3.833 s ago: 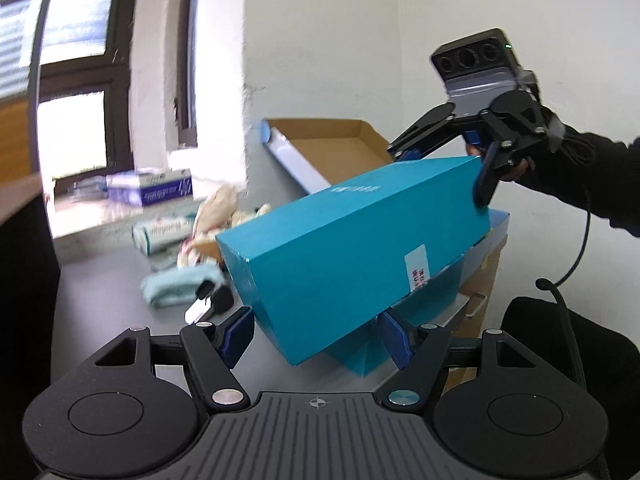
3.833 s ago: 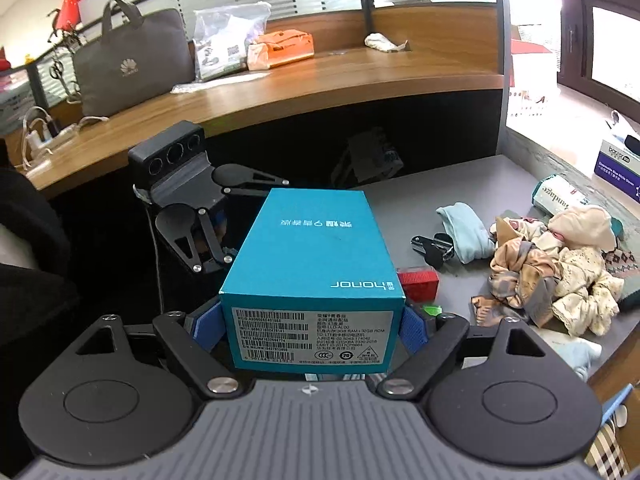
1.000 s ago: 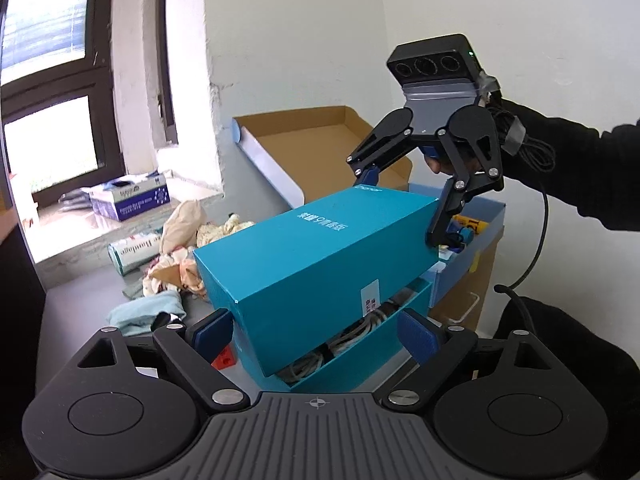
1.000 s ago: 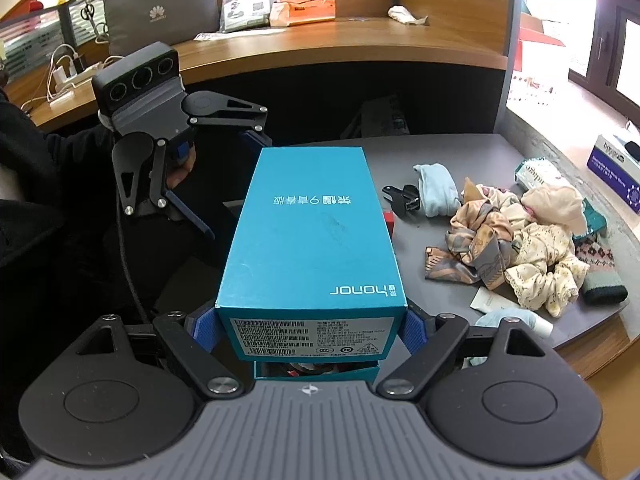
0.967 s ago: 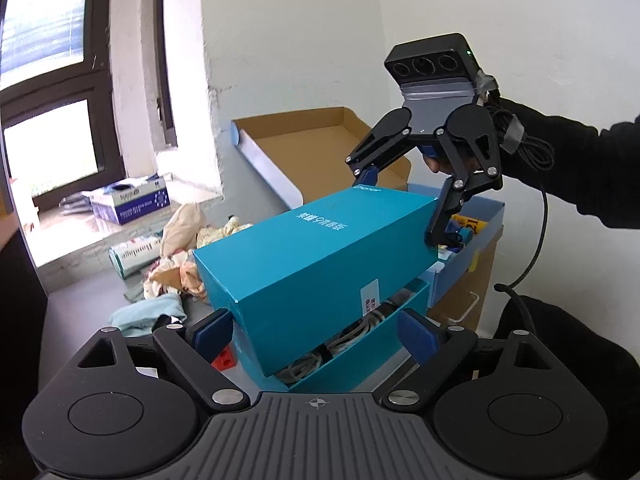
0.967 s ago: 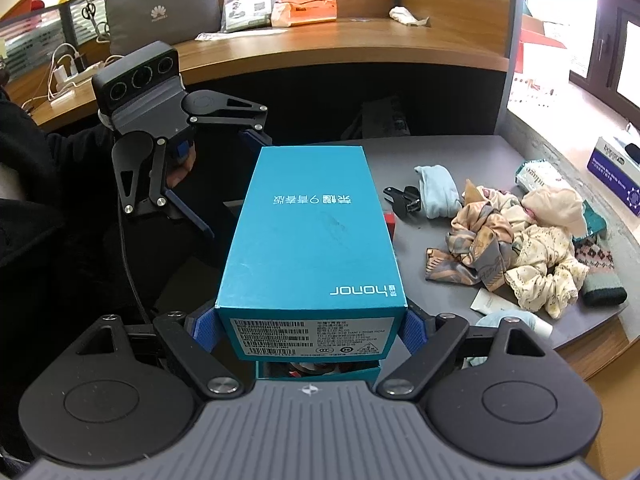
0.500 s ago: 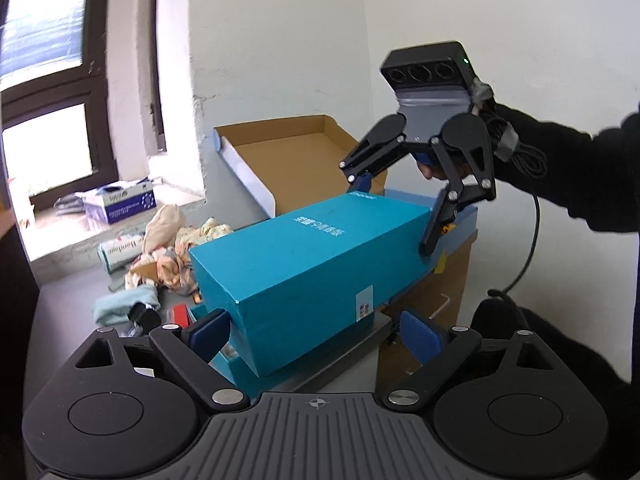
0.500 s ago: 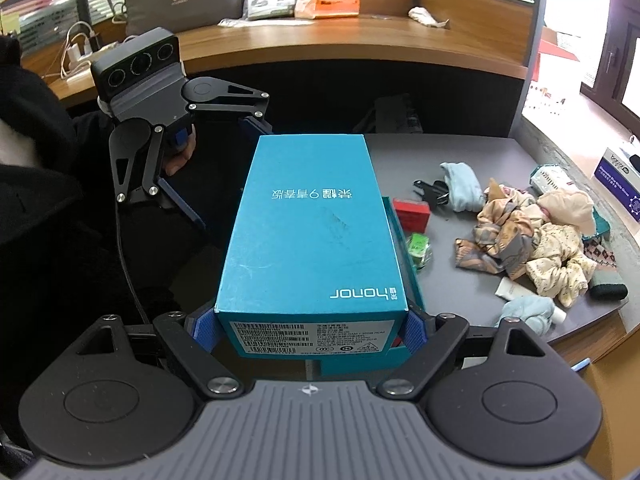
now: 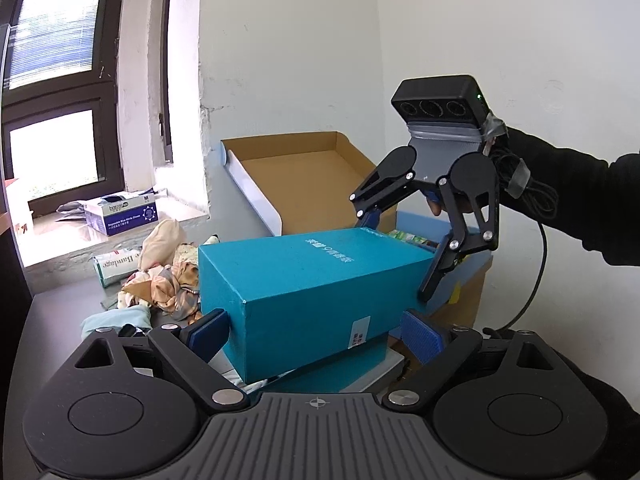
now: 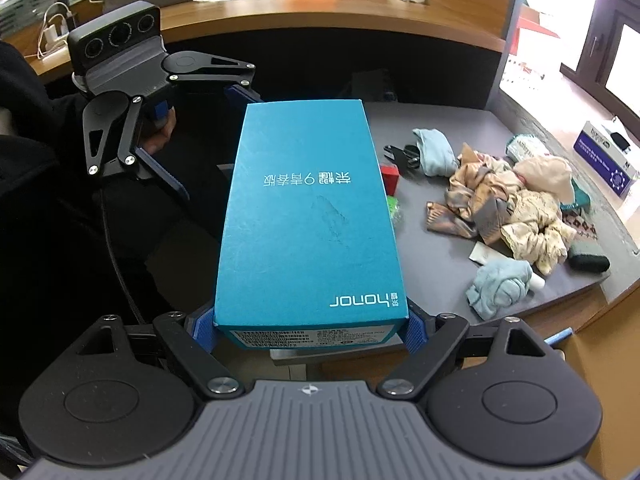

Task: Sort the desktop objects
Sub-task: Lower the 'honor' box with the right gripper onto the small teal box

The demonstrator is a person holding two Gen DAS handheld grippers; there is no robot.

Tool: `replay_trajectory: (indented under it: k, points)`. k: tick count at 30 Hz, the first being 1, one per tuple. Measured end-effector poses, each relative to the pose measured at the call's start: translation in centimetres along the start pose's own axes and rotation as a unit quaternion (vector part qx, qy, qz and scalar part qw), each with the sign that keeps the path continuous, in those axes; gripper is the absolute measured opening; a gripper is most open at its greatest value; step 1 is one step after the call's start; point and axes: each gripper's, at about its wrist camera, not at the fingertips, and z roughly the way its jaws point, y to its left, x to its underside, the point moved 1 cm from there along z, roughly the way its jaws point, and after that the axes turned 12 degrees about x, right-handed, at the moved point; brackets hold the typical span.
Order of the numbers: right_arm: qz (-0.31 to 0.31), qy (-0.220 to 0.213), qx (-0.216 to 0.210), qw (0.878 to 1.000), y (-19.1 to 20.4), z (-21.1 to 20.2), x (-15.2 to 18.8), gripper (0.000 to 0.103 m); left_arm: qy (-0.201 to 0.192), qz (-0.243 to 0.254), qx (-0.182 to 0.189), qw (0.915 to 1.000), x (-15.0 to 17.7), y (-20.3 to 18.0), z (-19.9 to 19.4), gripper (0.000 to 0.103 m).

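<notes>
Right tool [image 10: 310, 330]: blue pads clamped on both long sides of the teal box lid [image 10: 310, 208], at the end with the honor logo. Left tool [image 9: 316, 334]: pads apart, straddling the other end of the lid; left pad at or very near the lid's side, right pad clear of it. Cannot tell if the left pad actually touches.

Lid is roughly level, sitting over the matching teal box base [image 9: 340, 368], not fully seated; some contents show in the gap at the left-tool end. The base sits at the counter [image 10: 452, 128] edge nearest the right tool.

On the counter beside the box: red block [image 10: 390, 178], small green item [image 10: 394, 208], black clip [image 10: 402, 152], light blue cloth [image 10: 434, 152], crumpled fabric pile [image 10: 508, 208], second light blue cloth [image 10: 498, 286] near the front corner. An open cardboard box [image 9: 312, 176] is behind the lid in the left view.
</notes>
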Motion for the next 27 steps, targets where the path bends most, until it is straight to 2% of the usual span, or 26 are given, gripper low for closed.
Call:
replay_trajectory:
  k: [8, 20, 27]
  points:
    - [-0.016, 0.000, -0.013, 1.000, -1.4, 1.8, -0.4, 0.090, -0.008, -0.018, -0.016, 0.9997, 0.2, 0.3, -0.6, 0.095]
    - [-0.034, 0.017, -0.028, 0.999, -1.5, 2.7, -2.2, 0.090, 0.007, -0.029, -0.022, 0.9993, 1.0, 0.7, -0.7, 0.095]
    - [-0.038, 0.039, -0.026, 0.998, -1.5, 3.2, -3.1, 0.090, 0.040, -0.018, -0.026, 0.9987, 1.3, 0.6, -0.5, 0.095]
